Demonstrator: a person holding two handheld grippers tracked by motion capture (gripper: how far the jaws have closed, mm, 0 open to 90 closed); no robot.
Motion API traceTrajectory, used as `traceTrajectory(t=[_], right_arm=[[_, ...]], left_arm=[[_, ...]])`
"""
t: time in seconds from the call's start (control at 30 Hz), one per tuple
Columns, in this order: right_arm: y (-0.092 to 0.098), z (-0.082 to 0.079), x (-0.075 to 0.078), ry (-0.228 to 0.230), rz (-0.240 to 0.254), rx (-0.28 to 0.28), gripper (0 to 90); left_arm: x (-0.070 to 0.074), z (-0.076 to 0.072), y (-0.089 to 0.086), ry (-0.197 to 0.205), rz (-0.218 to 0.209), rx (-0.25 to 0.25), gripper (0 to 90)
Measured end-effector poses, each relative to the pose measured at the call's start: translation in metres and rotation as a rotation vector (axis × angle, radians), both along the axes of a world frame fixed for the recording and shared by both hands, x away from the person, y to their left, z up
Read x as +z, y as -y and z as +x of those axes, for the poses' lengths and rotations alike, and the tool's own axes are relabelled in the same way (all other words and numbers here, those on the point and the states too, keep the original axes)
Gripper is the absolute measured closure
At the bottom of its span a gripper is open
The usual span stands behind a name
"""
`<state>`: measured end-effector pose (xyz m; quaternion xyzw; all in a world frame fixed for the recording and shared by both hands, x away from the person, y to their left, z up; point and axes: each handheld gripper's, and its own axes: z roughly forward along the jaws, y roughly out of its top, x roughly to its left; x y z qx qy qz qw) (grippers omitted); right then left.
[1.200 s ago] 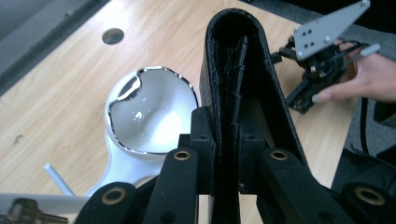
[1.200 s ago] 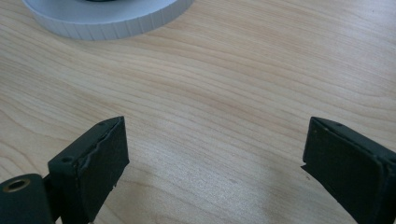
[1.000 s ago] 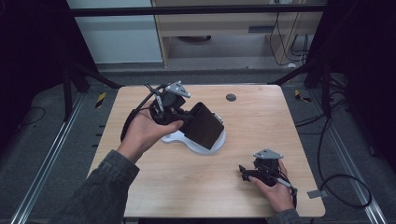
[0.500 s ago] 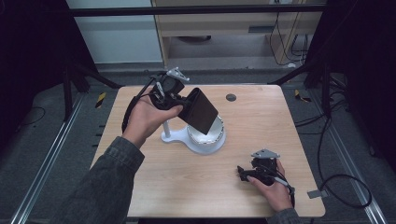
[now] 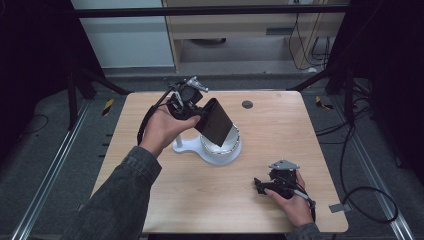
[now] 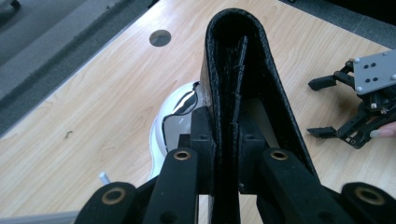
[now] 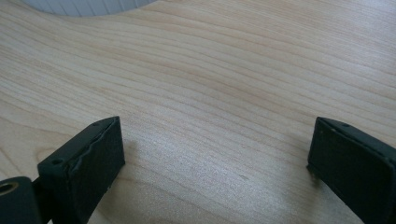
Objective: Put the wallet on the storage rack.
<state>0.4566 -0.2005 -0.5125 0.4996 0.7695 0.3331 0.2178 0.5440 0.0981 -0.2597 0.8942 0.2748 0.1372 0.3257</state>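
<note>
My left gripper (image 5: 200, 116) is shut on a black leather wallet (image 5: 216, 122), held tilted in the air with its lower end over a white round dish on a white base (image 5: 222, 150). In the left gripper view the jaws pinch the folded wallet (image 6: 233, 60) edge-on at my left gripper (image 6: 227, 140), and the white dish (image 6: 180, 112) lies behind it. My right gripper (image 5: 260, 186) rests on the wooden table (image 5: 280, 130) at the front right, in a hand. Its jaws stand wide apart in the right gripper view (image 7: 215, 154) with bare wood between them.
A dark round cable hole (image 5: 247, 104) sits in the table's far middle. The right gripper (image 6: 359, 112) lies to the right of the wallet in the left gripper view. Floor rails and cables run around the table.
The left hand has carried the wallet toward the table's far side and tipped it steeper over the white dish. The right gripper has stayed put.
</note>
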Motion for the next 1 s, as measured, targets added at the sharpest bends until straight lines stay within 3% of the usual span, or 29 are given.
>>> traceTrajectory(t=[0.7,0.8,1.0], right_arm=[[0.000,-0.001,0.000,0.001,0.000,-0.001,3.8],[0.000,-0.001,0.000,0.002,0.001,-0.001,3.8],[0.000,-0.001,0.000,0.002,0.001,-0.001,3.8]], left_arm=[[-0.044,0.018,0.022,-0.071,0.056,-0.013,80.5],[-0.046,0.021,0.024,-0.093,0.036,-0.014,80.5],[-0.047,0.030,0.031,-0.096,0.056,-0.012,80.0]])
